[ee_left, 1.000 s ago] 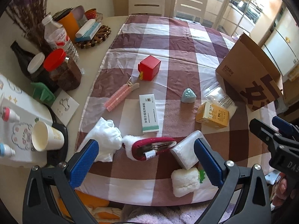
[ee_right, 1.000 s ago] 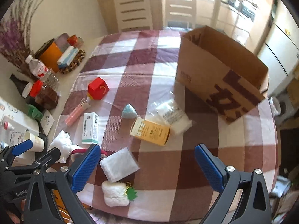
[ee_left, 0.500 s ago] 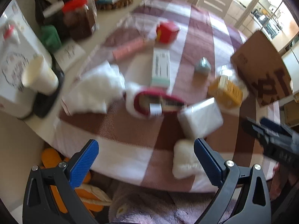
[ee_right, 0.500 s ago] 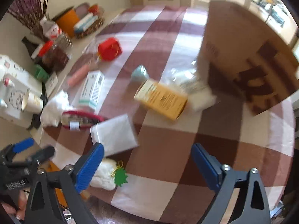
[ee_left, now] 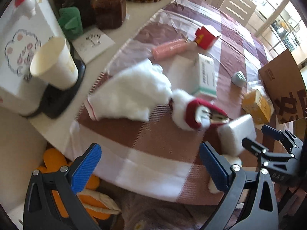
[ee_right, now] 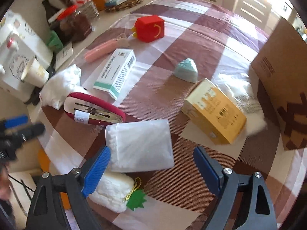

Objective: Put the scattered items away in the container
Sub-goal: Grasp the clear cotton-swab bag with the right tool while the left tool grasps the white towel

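Below, at the bottom of the frame, the right gripper (ee_right: 151, 168) is seen wide apart, nothing gripped, a white packet (ee_right: 141, 145) just above its left pad. Likewise, the left gripper (ee_left: 149, 168) is held wide open and empty over the tablecloth's (ee_left: 153, 145) edge. At the right edge the cardboard box (ee_right: 284, 80) is seen.

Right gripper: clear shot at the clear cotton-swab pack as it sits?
Probably yes. The right gripper is open above the cotton-swab pack, nothing lying on top; only the white plush keychain crowds its near edge.
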Demonstrator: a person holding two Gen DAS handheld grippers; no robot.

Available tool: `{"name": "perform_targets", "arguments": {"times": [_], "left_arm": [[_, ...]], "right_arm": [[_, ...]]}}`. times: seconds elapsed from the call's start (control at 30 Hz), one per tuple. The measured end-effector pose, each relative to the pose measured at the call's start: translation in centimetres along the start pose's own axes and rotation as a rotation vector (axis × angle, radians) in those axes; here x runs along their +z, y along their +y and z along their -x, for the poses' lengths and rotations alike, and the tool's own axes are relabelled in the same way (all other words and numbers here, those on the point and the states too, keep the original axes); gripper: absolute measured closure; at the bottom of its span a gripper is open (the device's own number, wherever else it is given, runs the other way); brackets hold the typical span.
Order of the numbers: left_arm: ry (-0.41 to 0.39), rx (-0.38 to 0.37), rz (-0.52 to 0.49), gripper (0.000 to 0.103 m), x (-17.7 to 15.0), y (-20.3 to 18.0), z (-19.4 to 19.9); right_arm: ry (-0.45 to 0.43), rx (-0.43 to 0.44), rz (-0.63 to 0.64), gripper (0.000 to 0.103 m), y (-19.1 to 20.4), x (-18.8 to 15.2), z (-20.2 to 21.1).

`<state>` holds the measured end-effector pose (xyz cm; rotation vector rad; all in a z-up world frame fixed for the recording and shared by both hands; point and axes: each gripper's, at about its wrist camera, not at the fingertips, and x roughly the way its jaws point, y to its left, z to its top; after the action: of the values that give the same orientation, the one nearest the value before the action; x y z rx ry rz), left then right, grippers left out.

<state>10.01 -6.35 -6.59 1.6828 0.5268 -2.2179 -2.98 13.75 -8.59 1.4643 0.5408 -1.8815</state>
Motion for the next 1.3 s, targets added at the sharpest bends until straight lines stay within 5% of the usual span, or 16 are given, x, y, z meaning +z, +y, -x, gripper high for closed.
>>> {"name": "perform_targets", "arguments": {"times": [0.4,0.53,0.6,0.83,1.3], "left_arm": [[0.029,-0.012,-0.109,0.0,4.6,0.7,-3.0],[0.036,-0.007,-0.184,0.0,6.0,-0.1,-4.8],[0.042,-0.013,-0.204,0.0,6.5,-0.1,-5.5],[0.065,-0.052,-0.189,0.001,8.0,0.9,-7.4],[0.059,-0.058,-0.166,0.052,7.5,0.4,-7.3]], "right_arm": [[0.09,-0.078,0.065,0.012,2.5,1.1,-3.2],[0.1,-0.068,0.005,0.013,1.8,1.6,-3.6],[0.113,-0.038,-0.034,0.021,1.3,1.7,-3.8],[0.125,-0.025,-0.095,0.023,0.6,1.5,-3.8],[0.133,-0.03,-0.138,0.023,0.3,0.5,-3.6]]}}
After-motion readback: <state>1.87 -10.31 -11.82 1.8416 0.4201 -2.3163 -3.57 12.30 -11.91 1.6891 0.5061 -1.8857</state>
